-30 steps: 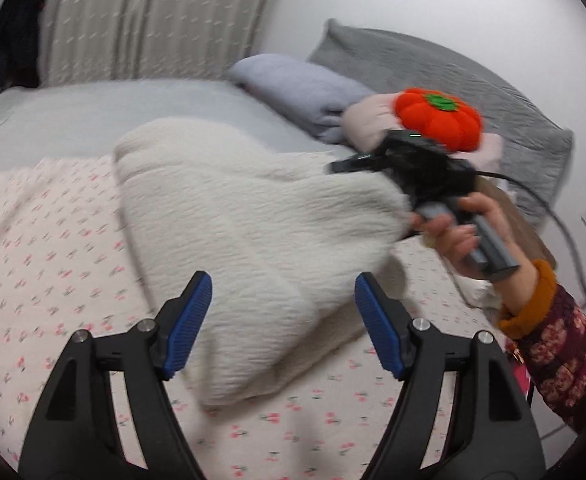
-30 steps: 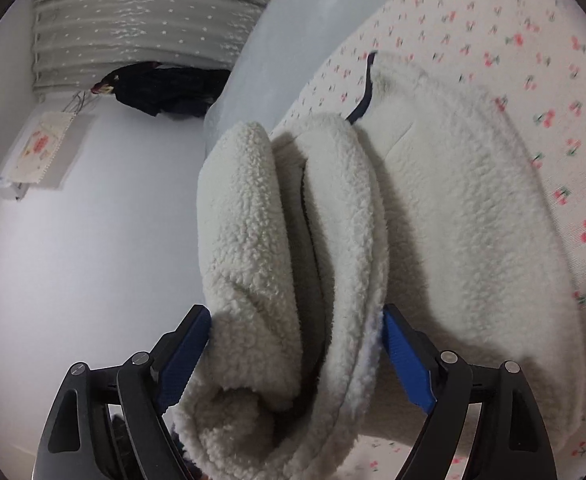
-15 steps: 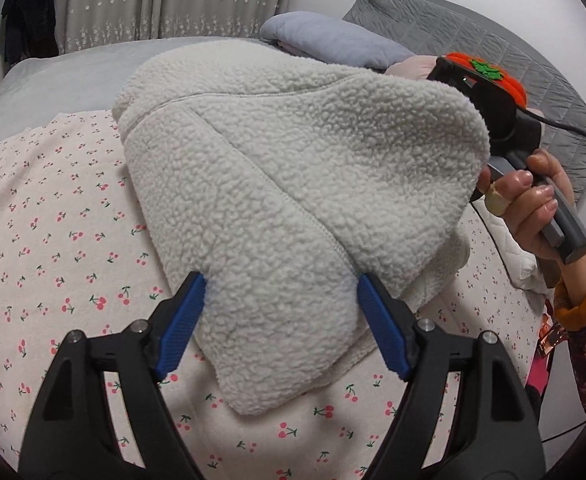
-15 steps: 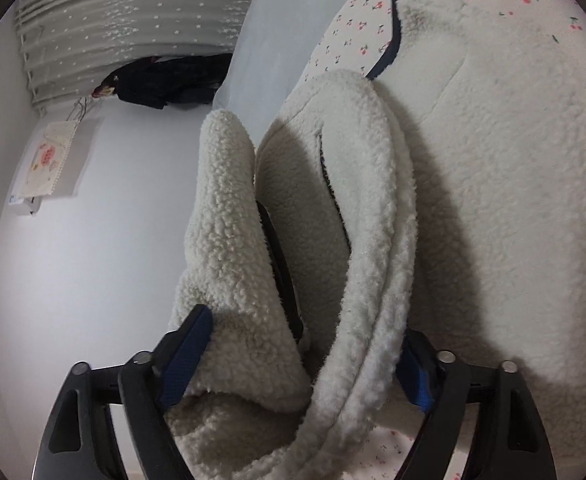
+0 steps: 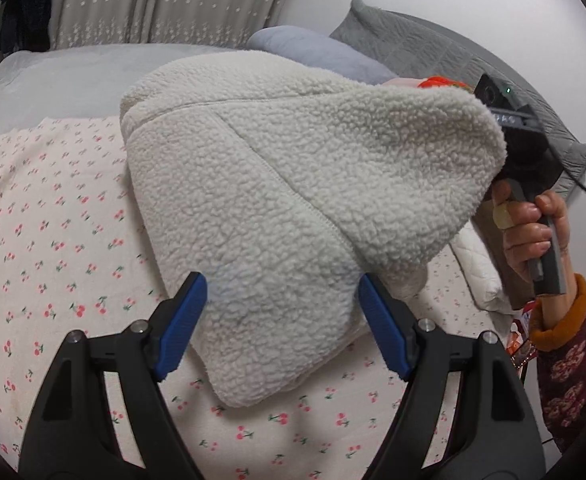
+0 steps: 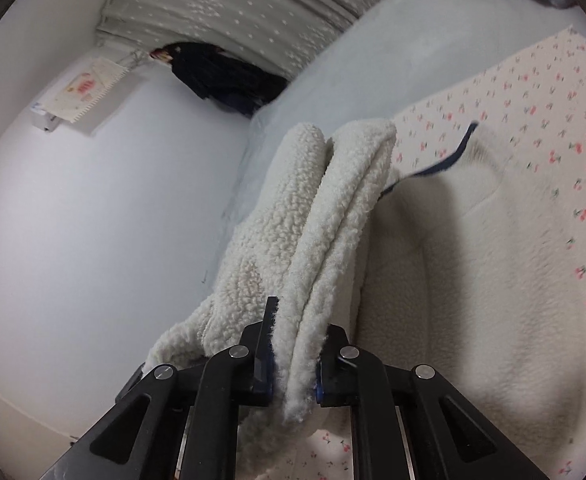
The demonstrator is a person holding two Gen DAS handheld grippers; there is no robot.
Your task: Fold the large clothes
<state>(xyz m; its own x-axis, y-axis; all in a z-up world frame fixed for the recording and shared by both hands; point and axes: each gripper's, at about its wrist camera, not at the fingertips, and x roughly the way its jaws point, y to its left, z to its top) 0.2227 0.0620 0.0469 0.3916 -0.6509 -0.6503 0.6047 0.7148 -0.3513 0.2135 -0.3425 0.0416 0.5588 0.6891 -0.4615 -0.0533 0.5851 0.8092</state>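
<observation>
A cream fleece jacket (image 5: 293, 208) with dark blue trim (image 6: 459, 152) lies on a cherry-print sheet (image 5: 45, 240). Its right part is lifted off the bed. My right gripper (image 6: 295, 364) is shut on a bunched fold of the fleece jacket (image 6: 325, 240), which hangs over its fingers. In the left wrist view the right gripper's body (image 5: 529, 152) shows behind the raised fleece, held by a hand (image 5: 529, 232); its fingertips are hidden there. My left gripper (image 5: 281, 320) stands open, its blue pads (image 5: 183, 320) either side of the jacket's near end without pressing it.
Pillows lie at the head of the bed: a lilac one (image 5: 313, 52), a grey quilted one (image 5: 433, 60), an orange cushion (image 5: 441, 82) peeking out. A grey blanket (image 5: 53, 76) and curtain (image 5: 165, 0) are beyond. A dark garment (image 6: 221, 76) hangs by the white wall (image 6: 93, 220).
The right gripper closed on the bunched fleece and lifted it, raising the jacket's right part. The left gripper came a little closer to the jacket's near end, still open.
</observation>
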